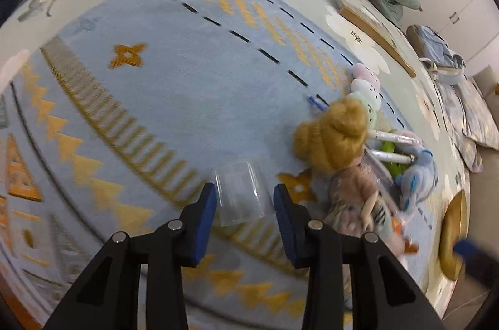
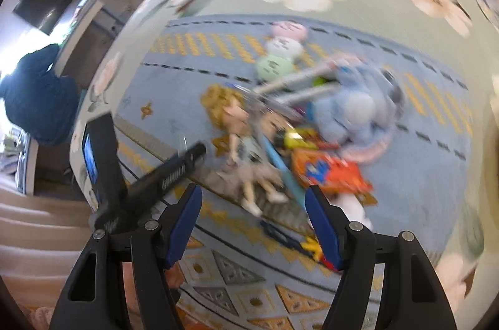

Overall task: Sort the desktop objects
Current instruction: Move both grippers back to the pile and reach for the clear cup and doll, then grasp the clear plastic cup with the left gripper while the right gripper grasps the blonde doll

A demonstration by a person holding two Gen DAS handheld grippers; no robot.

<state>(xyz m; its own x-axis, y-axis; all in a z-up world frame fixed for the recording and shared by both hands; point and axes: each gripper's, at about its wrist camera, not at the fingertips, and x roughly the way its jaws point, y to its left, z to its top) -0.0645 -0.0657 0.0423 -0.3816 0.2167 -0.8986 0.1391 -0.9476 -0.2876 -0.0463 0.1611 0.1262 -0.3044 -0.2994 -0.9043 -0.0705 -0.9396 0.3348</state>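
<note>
Between left tool [image 1: 244,196] fingers, clear cup [image 1: 241,192]

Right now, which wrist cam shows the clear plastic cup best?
Left wrist. The clear plastic cup lies sharp on the blue rug, between the left gripper fingers. I cannot tell whether the pads touch it. In the right wrist view the left gripper's body hides it, and everything is motion-blurred.

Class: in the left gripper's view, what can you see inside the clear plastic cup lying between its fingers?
Nothing shows inside the clear plastic cup; only the rug pattern shows through its wall. The left gripper straddles it, and the rim's lower edge is blurred.
</note>
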